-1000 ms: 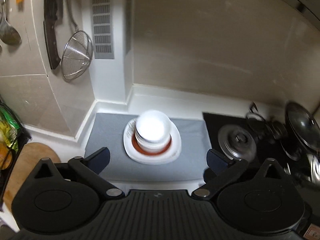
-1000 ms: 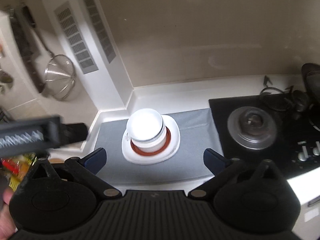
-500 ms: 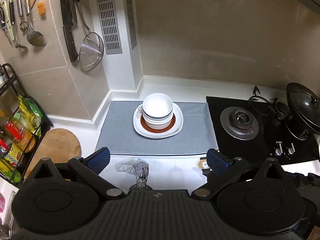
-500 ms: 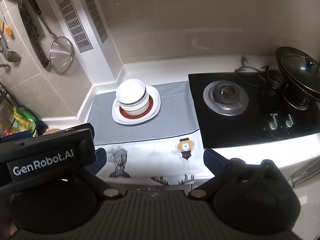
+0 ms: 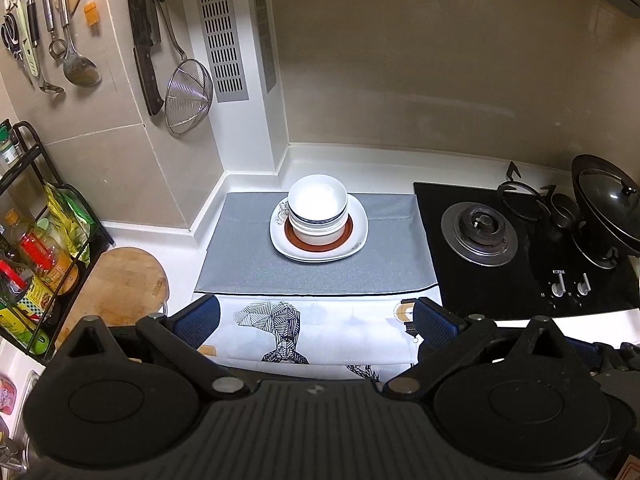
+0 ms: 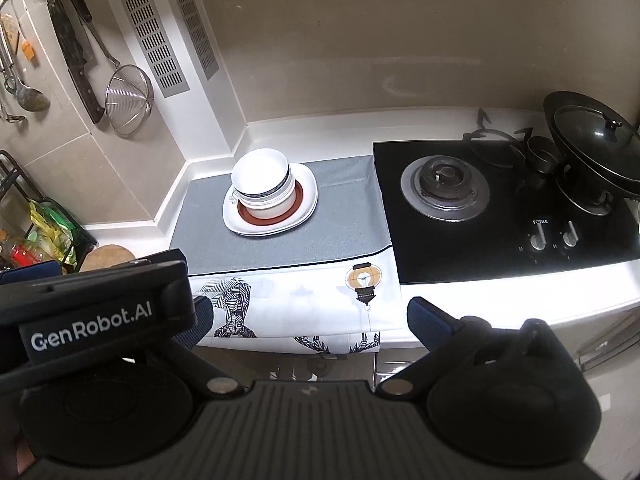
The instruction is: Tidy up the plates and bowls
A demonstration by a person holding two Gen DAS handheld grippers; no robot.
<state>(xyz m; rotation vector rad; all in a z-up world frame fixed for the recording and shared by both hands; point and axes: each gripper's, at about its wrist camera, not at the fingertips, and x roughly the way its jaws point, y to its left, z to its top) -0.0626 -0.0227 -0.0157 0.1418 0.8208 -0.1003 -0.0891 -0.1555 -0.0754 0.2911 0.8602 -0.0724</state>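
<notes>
Bowls [image 5: 317,210] stacked on plates [image 5: 356,236], far on the desk's grey mat [image 5: 240,264].
Left tongs [image 5: 316,322] and right tongs [image 6: 306,320] hover near, both wide, holding nothing.

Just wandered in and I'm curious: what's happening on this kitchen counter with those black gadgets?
A person holds two hand-held grasping devices over the counter. The left tool and right tool are both open and hold nothing. On the grey mat beside the gas hob, white bowls sit nested on a stack of plates, one with a red-brown ring. Neither tool touches the stack; both hang at the counter's front edge, so the tidying looks about finished.
</notes>
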